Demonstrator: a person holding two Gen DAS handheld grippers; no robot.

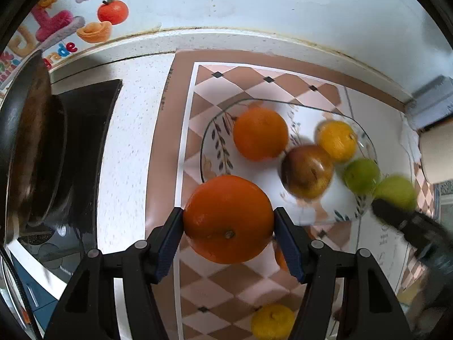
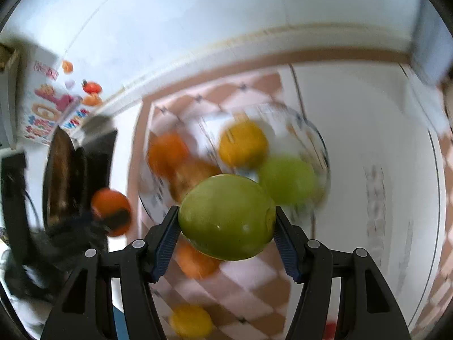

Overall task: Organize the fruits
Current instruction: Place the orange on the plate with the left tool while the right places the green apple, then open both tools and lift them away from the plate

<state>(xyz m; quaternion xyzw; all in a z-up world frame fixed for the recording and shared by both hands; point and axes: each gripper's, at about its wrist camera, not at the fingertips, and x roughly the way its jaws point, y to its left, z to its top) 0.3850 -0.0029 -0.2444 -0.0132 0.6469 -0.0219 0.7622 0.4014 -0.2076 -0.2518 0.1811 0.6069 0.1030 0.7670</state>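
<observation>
Carrying 2 fruits toward glass plate (image 1: pixel 215 130): left gripper (image 1: pixel 228 221) clamping orange (image 1: pixel 228 219), right gripper (image 2: pixel 226 218) clamping green fruit (image 2: pixel 226 216); next needing free spots beside 4 already plated.

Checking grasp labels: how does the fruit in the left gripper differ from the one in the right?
Colour: the left gripper holds an orange; the right gripper holds a green apple.
Shape: the orange looks round, the green apple slightly elongated across the jaws.
Marks: the orange shows its stem scar toward the camera; the green apple shows smooth skin.
Shared: each is clamped between both pads, near the glass plate of fruit.
</observation>
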